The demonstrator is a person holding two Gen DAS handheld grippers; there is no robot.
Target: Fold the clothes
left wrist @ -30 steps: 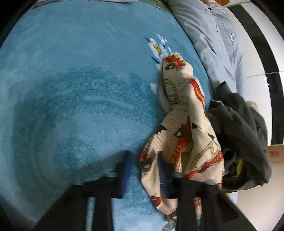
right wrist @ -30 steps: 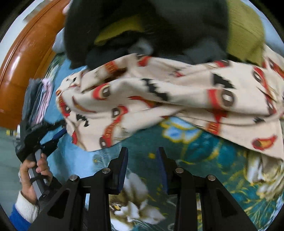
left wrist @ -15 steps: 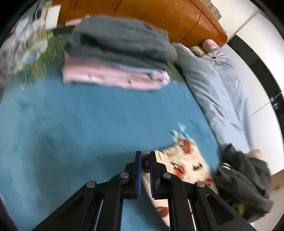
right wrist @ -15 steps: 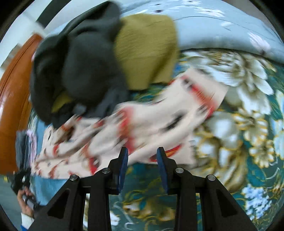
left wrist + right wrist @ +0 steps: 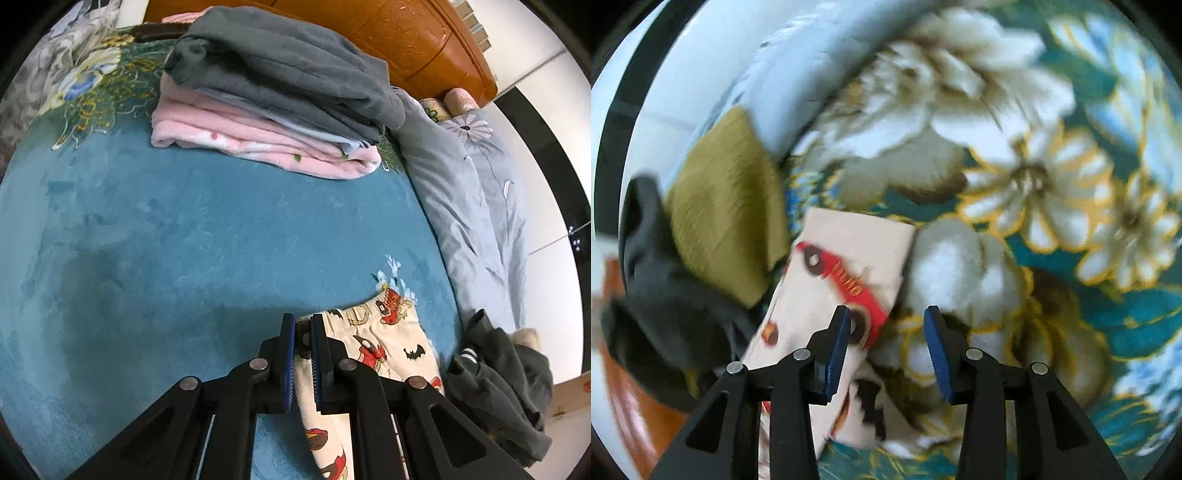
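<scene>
Now spreading step: left tongs (image 5: 303, 356) pinched on the waistband edge of the cartoon-print pants (image 5: 384, 343), lying on the blue bed blanket (image 5: 184, 240); right tongs (image 5: 884, 350) wide apart, empty, over the leg end; next should grab it

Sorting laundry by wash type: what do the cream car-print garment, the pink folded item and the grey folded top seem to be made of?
The cream car-print garment looks like thin printed cotton knit: matte, hanging limp from the left gripper. The pink folded item looks like fleece or flannel: fuzzy nap, thick soft edges. The grey folded top looks like sweatshirt jersey, with a ribbed hem, probably a cotton blend.
</scene>
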